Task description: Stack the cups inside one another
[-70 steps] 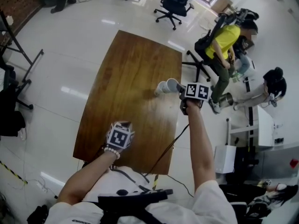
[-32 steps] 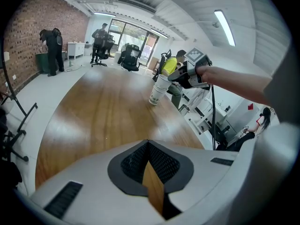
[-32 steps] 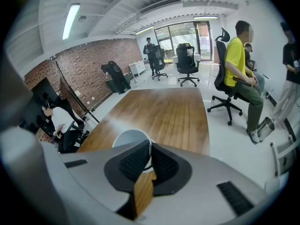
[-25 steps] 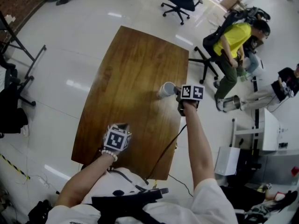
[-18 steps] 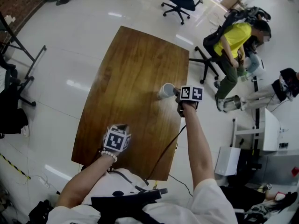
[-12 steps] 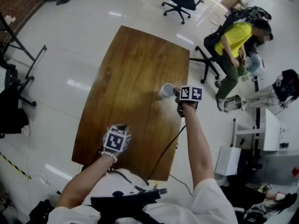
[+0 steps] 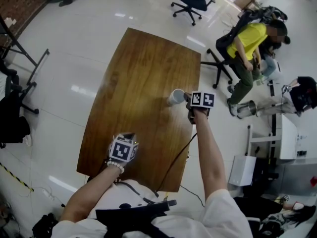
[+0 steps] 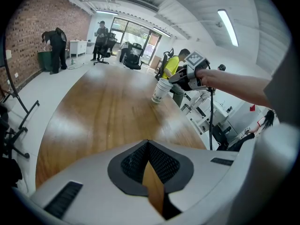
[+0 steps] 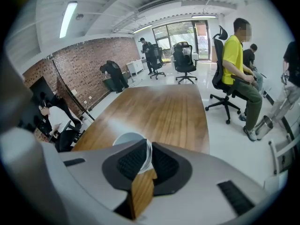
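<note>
Head view shows the stacked white cups [image 7: 175, 96] near the worktop's [image 7: 143, 68] right edge, with the right hand-held gripper [image 7: 186, 98] at their rim. Its jaws have just been opening and stand released, the rim wall between them. Near left, the left hand-held gripper [image 7: 127, 135] hovers clenched and empty.
</note>
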